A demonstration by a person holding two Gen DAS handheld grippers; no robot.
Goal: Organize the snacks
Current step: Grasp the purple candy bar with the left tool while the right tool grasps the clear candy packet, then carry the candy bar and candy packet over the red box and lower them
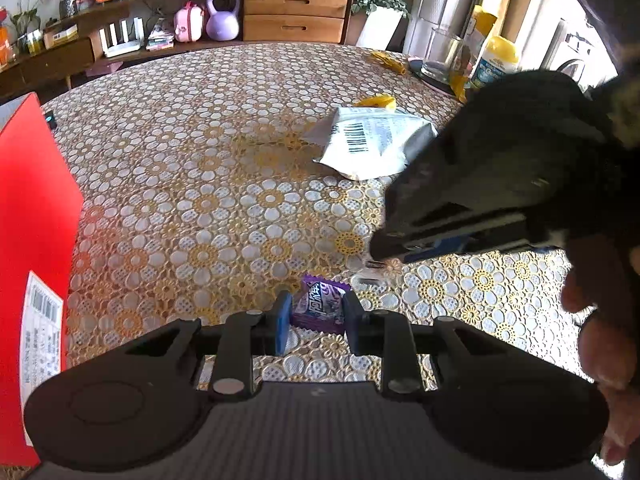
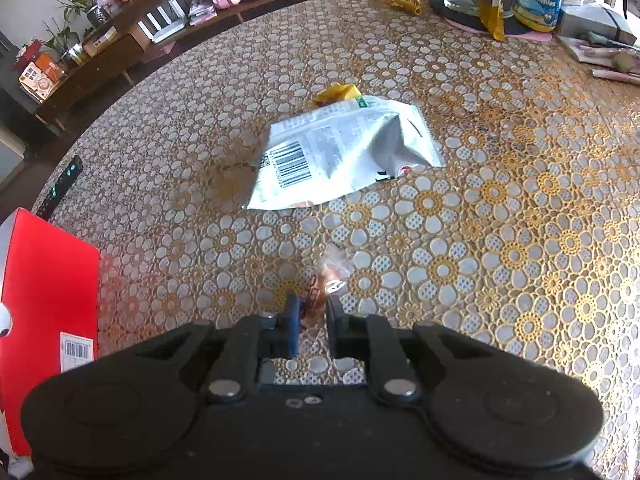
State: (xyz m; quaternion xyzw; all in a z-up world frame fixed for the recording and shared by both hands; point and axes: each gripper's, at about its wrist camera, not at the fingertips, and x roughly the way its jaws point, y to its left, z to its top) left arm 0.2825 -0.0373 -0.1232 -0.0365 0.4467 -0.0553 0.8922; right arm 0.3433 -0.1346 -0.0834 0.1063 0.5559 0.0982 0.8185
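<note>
Where floral lace tablecloth (image 2: pixel 500 208) ends, a wooden sideboard (image 1: pixel 294 16) stands.

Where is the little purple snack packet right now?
In the left wrist view, the purple packet sits between the fingers of the left gripper, low over the flowered tablecloth, with the red box to its left.

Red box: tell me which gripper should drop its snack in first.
Left, probably. The left gripper grips the purple snack packet, and the red box stands close on its left. The right gripper, on a clear-wrapped snack, sits farther away.
</note>
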